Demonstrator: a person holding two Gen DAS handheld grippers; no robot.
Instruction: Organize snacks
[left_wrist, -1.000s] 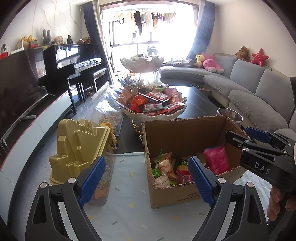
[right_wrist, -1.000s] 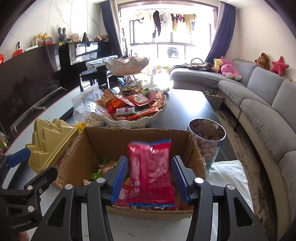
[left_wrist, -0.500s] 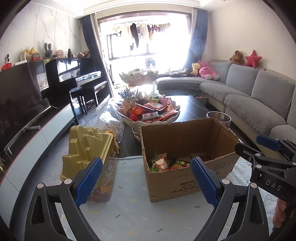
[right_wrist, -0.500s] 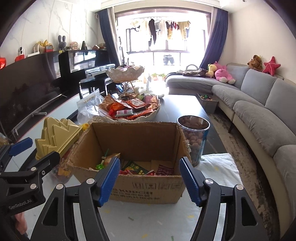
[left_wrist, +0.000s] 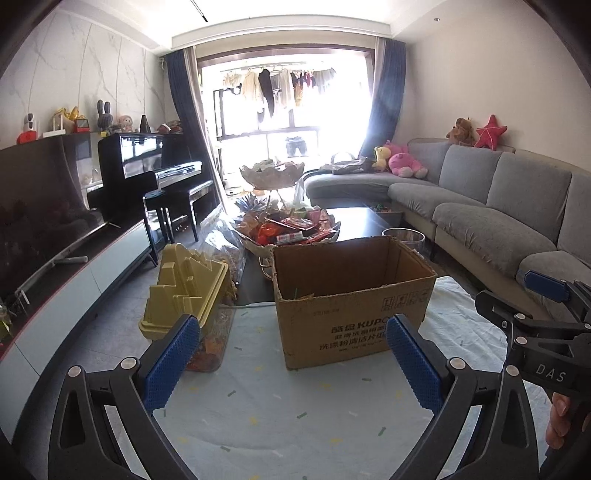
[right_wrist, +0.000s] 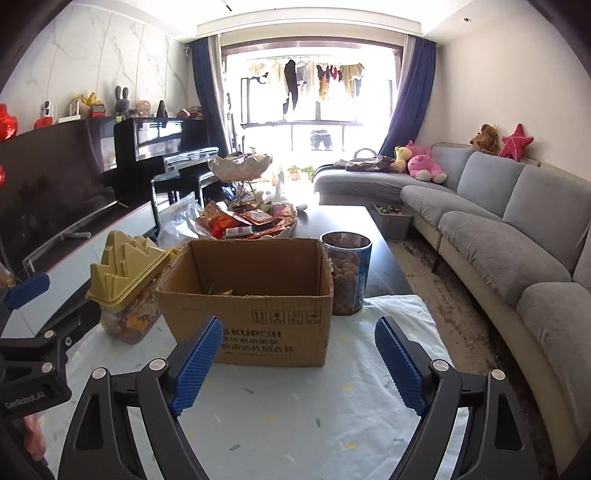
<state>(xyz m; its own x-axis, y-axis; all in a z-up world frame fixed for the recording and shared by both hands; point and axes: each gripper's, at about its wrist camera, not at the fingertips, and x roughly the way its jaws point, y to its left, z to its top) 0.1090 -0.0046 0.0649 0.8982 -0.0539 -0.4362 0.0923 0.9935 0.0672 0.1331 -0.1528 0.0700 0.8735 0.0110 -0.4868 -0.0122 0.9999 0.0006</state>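
Here, cardboard box (right_wrist: 255, 314) upright, mouth up, long side facing both grippers, jaws wide apart, empty

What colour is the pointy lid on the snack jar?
Yellow lid, a dull mustard shade, clearest in the right wrist view.

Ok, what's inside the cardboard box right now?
Over the cardboard box rim, only a green sliver and an orange wrapper edge show; the front wall hides everything lower.

Dark table (right_wrist: 354, 225) carries pale cloth (right_wrist: 295, 417); on cloth: cardboard box (right_wrist: 255, 325), snack jar (right_wrist: 347, 273), yellow-lidded container (right_wrist: 125, 284); behind, snack bowl (right_wrist: 255, 221).
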